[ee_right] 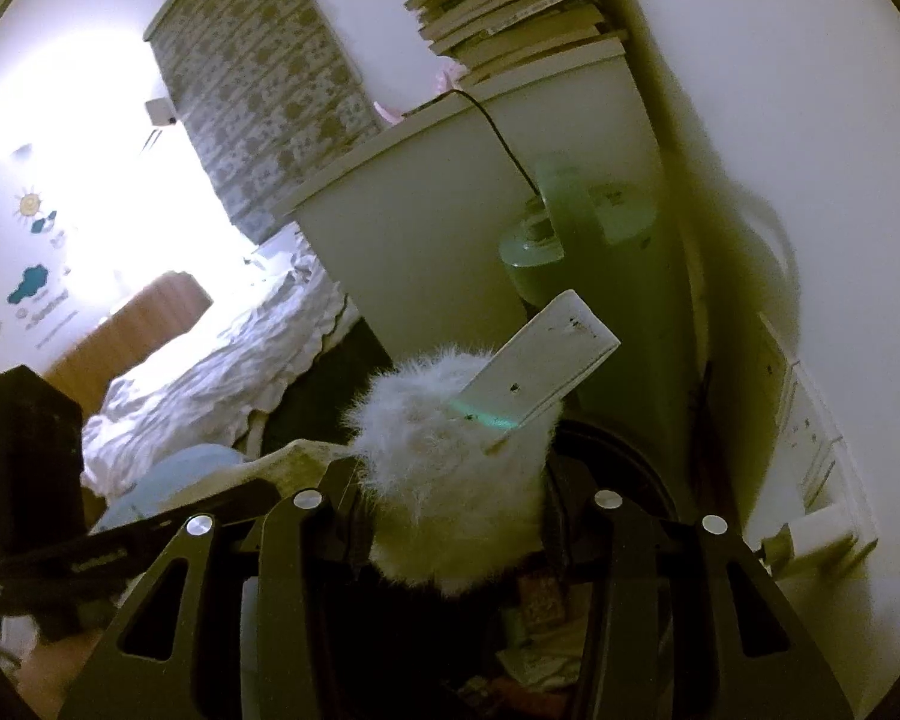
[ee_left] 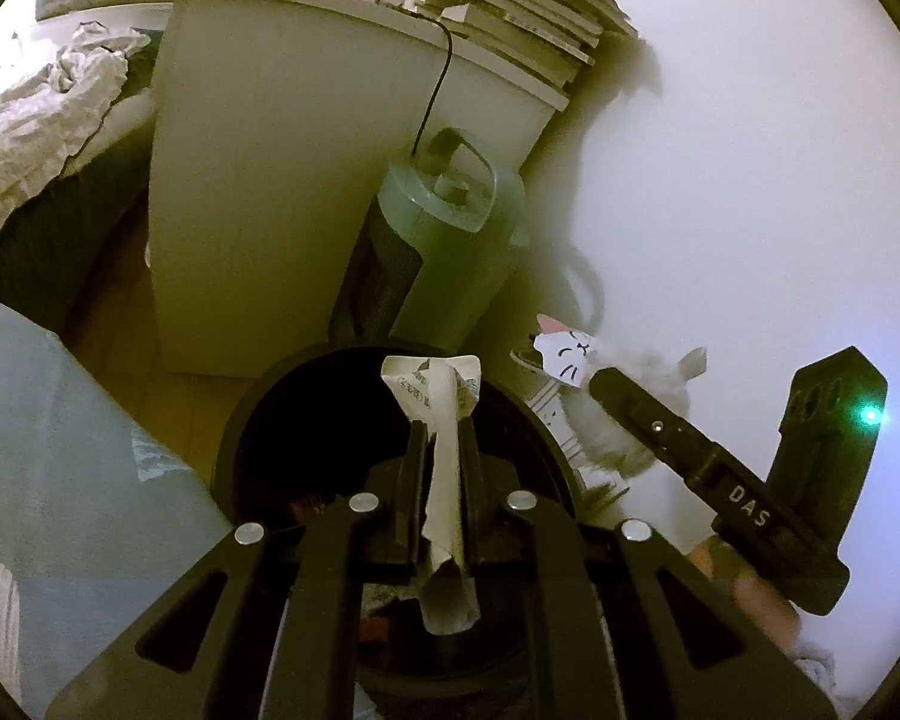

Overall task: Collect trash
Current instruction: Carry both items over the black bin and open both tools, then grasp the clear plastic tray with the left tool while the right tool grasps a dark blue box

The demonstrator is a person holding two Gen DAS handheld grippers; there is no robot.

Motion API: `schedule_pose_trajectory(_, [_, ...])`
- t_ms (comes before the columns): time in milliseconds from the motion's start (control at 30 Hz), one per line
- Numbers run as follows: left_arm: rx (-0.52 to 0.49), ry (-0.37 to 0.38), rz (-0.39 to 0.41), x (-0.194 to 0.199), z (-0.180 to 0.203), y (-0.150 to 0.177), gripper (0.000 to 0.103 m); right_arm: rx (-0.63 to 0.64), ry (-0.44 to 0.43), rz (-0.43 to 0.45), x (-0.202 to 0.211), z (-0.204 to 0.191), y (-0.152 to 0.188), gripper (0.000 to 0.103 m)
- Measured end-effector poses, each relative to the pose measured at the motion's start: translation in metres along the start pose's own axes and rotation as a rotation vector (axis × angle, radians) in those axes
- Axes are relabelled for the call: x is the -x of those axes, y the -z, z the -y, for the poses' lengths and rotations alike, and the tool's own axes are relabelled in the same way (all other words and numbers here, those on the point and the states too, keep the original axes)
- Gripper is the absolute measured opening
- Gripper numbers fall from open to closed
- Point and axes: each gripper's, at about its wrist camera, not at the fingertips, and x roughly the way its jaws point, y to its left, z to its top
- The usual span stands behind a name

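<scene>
My left gripper (ee_left: 444, 426) is shut on a crumpled white paper wrapper (ee_left: 432, 384), which hangs over the mouth of a round black bin (ee_left: 240, 420). To the right, my right gripper (ee_left: 600, 384) holds a fluffy white slipper (ee_left: 624, 426) with a cat face on it. In the right wrist view that slipper (ee_right: 444, 420) fills the space between the right gripper's (ee_right: 450, 474) fingers, its white sole pointing up. It is above the bin's rim (ee_right: 648, 468). The left gripper (ee_right: 252, 495) shows at the lower left. Fluff hides the right fingertips.
A white cabinet (ee_left: 270, 180) stands just behind the bin, with a stack of books (ee_left: 510, 12) on top. A green appliance with a cord (ee_left: 438, 228) sits beside it. A bed with rumpled sheets (ee_left: 42, 108) is at left, a person's light-blue trouser leg (ee_left: 60, 450) is near, and the wall is at right.
</scene>
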Motion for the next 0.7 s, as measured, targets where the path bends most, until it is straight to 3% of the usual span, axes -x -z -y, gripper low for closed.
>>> schedule_pose_trajectory(67, [0.000, -0.012, -0.010, -0.002, 0.001, 0.000, 0.016, -0.007, -0.001, -0.003, 0.000, 0.000, 0.001, 0.053])
schedule_pose_trajectory(133, [0.006, -0.019, -0.024, -0.004, 0.001, 0.000, 0.034, -0.022, -0.012, 0.003, 0.001, 0.000, 0.001, 0.065])
schedule_pose_trajectory(200, [0.007, -0.057, -0.010, -0.001, 0.001, 0.000, 0.077, -0.034, -0.020, 0.017, 0.003, 0.001, 0.001, 0.074])
schedule_pose_trajectory(533, [0.008, -0.075, 0.031, 0.028, 0.001, 0.000, 0.089, -0.048, -0.025, 0.015, 0.001, -0.001, 0.002, 0.076])
schedule_pose_trajectory(700, [0.016, -0.090, 0.050, 0.063, -0.006, 0.007, 0.092, -0.034, -0.030, 0.003, -0.002, -0.008, 0.003, 0.076])
